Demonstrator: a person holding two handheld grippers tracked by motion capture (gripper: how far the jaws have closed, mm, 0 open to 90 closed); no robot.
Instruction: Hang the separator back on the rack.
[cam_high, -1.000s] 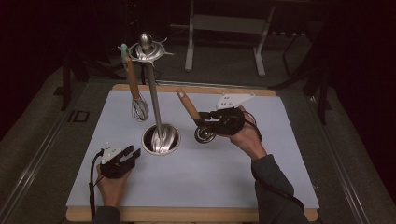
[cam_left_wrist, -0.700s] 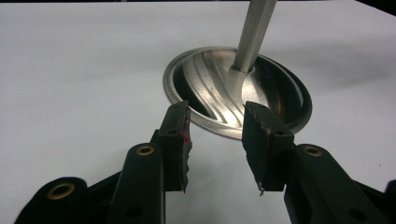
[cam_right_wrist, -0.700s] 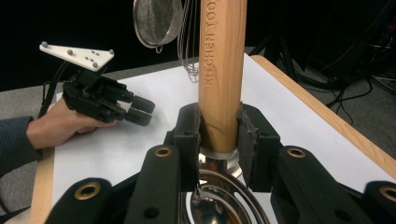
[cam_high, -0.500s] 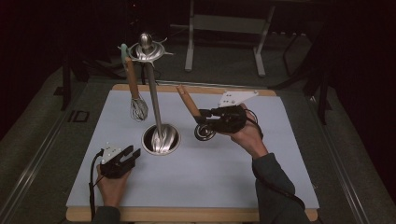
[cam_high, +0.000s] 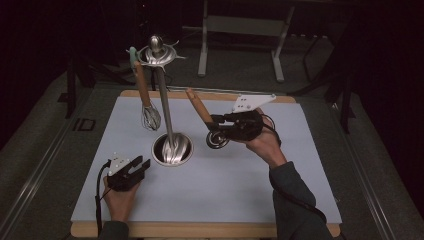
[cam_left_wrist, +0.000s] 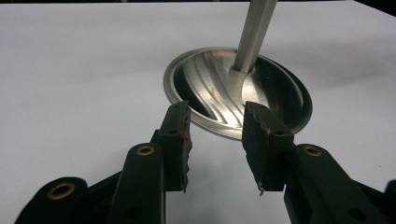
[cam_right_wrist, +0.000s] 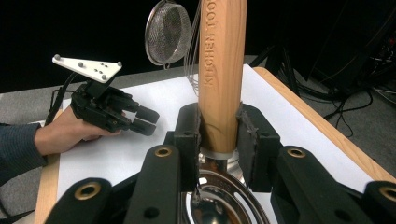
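A steel utensil stand (cam_high: 166, 110) rises from a round base (cam_left_wrist: 261, 100) to a hooked ring at the top. From that ring hangs a wooden-handled whisk (cam_high: 149, 118), whose wire head (cam_right_wrist: 168, 30) appears in the right gripper view too. My right gripper (cam_high: 215, 126) is shut on the wooden handle (cam_right_wrist: 222, 60) of a second utensil (cam_high: 199, 106), just above its round metal head (cam_high: 218, 141), held tilted above the mat right of the stand. My left gripper (cam_high: 142, 165) rests open on the mat, its jaws (cam_left_wrist: 215, 126) empty and pointing at the base.
A white mat (cam_high: 300, 170) covers the wooden table. My left hand and gripper (cam_right_wrist: 112, 112) lie beyond the held handle in the right gripper view. A metal frame (cam_high: 240, 25) stands on the dark floor behind the table.
My right gripper has lifted the wooden-handled utensil slightly. The left gripper has stayed where it was.
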